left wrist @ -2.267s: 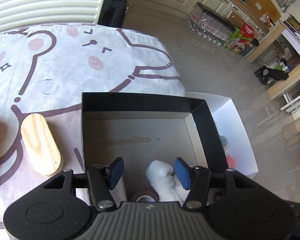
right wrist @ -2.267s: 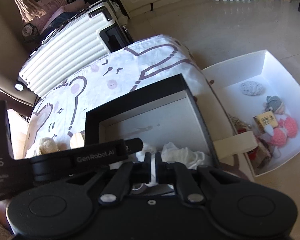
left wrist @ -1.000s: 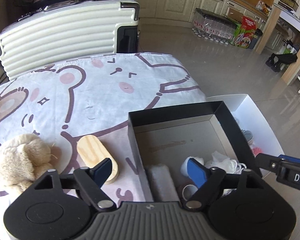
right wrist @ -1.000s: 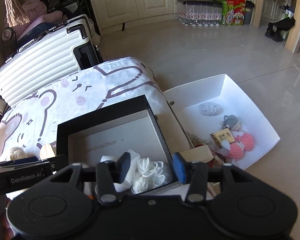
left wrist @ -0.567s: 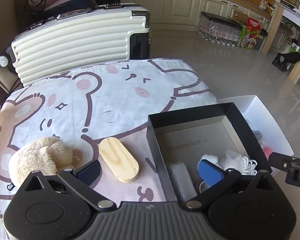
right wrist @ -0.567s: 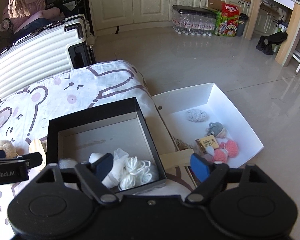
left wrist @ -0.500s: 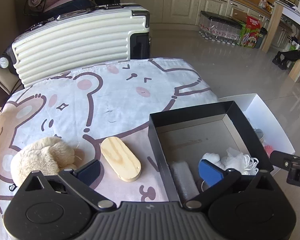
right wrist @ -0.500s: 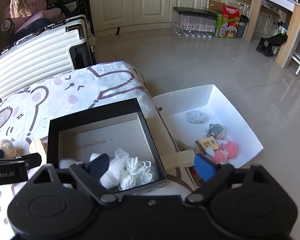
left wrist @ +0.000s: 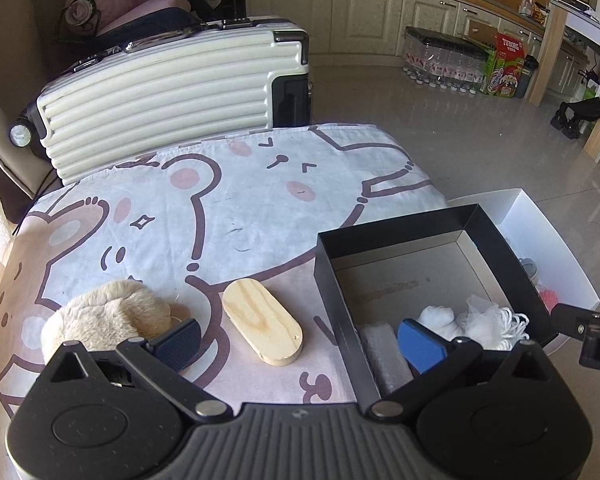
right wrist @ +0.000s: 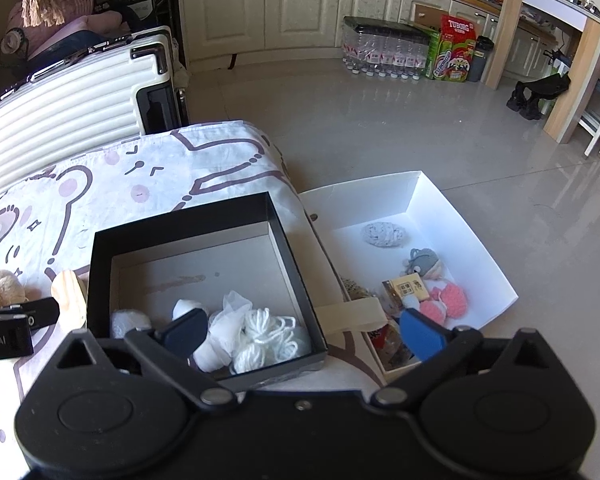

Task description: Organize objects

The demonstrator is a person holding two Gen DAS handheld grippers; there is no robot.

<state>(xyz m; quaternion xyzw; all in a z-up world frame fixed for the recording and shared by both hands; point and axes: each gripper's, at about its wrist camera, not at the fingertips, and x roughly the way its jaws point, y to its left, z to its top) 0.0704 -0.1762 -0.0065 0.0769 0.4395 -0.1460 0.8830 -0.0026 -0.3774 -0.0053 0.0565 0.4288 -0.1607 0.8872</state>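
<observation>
On the bear-print cloth (left wrist: 228, 184) lie a beige plush toy (left wrist: 108, 318) and an oval wooden block (left wrist: 262, 322). To their right stands an open black box (left wrist: 396, 228) holding a white roll (left wrist: 384, 350), a white wad and white yarn (right wrist: 268, 340). My left gripper (left wrist: 300, 344) is open above the block and the box's left wall, holding nothing. My right gripper (right wrist: 303, 334) hovers over the black box's (right wrist: 180, 220) front right corner. Its jaws are opening and the pads touch nothing.
A white box (right wrist: 460, 216) on the floor right of the table holds a grey knitted piece (right wrist: 383, 234), pink knitted toys (right wrist: 448, 300) and other small items. A cream suitcase (left wrist: 172, 92) stands behind the table. Tiled floor stretches to the kitchen cabinets.
Both grippers opened wide and pulled back from the black box; the white wad and yarn now lie loose inside it. The left view shifted so the plush toy shows more.
</observation>
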